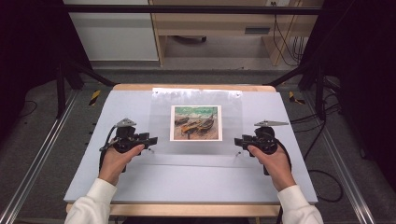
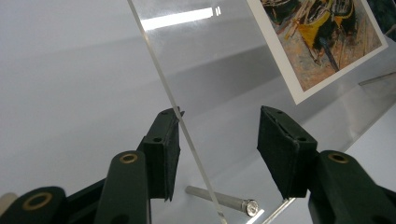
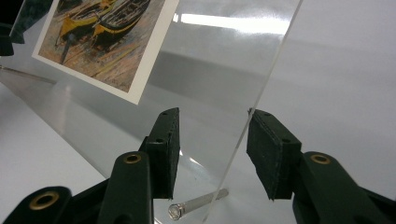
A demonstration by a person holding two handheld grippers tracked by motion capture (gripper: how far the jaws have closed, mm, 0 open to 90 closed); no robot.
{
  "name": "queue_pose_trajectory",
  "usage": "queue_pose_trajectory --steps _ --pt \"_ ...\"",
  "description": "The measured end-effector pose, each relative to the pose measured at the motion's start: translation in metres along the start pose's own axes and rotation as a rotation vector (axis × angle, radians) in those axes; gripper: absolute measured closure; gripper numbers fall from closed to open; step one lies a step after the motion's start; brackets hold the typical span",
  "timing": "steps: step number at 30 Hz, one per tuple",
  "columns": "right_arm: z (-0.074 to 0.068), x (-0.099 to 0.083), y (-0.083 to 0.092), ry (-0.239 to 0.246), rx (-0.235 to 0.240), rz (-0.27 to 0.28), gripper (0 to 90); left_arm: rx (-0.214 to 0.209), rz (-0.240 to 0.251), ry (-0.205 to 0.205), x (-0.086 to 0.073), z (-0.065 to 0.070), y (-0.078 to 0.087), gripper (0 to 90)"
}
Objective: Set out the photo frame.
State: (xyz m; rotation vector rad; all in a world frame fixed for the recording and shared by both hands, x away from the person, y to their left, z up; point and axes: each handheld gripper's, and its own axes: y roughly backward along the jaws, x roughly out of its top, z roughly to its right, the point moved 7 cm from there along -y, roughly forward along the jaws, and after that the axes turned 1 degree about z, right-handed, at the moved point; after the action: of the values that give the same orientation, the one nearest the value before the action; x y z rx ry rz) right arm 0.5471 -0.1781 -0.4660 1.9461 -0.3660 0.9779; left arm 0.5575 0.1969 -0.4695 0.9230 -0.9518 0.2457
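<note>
Table [image 1: 140, 186] surface of pale blue-grey is seen from above, and on its middle a clear acrylic sheet [image 1: 196, 122] is laid, with its far edge near the far side of the table. Under or on this sheet a printed picture [image 1: 196, 122] of boats is placed, a little wider than tall, with its long axis running from left to right; which layer it lies in cannot be told. The left gripper [image 1: 152, 139] is held at the left edge of the sheet, near its front corner, and its jaws are pointed to the right, toward the picture. In the left gripper view the jaws are spread wide, and the thin edge of the sheet [image 2: 187, 135] is passed between them, just touching the tip of one jaw while the other stands apart; nothing is clamped. The right gripper [image 1: 238, 140] is held at the right edge, pointed to the left, and its jaws are open as well, with the sheet edge [image 3: 247, 121] between them, close to one pad. A small metal pin [image 2: 224, 201] is seen lying below the sheet near each gripper. Both hands [image 1: 116, 161] are wrapped around the handles, with forearms in white sleeves [image 1: 91, 203] coming from the near side.
</note>
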Motion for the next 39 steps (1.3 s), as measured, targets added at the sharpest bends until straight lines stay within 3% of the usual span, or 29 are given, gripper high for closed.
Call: queue_pose_trajectory --steps 12,25,39 --pt "-0.007 -0.007 0.008 0.051 -0.034 0.033 57.9 0.046 0.011 -0.057 -0.008 0.009 0.008 50.7" --pt "-0.016 -0.019 0.019 0.089 -0.068 0.062 65.5 0.086 0.037 -0.083 -0.019 0.018 0.019 58.2" --pt "-0.023 -0.031 0.028 0.131 -0.108 0.060 71.7 0.122 0.062 -0.106 -0.029 0.027 0.029 64.6"
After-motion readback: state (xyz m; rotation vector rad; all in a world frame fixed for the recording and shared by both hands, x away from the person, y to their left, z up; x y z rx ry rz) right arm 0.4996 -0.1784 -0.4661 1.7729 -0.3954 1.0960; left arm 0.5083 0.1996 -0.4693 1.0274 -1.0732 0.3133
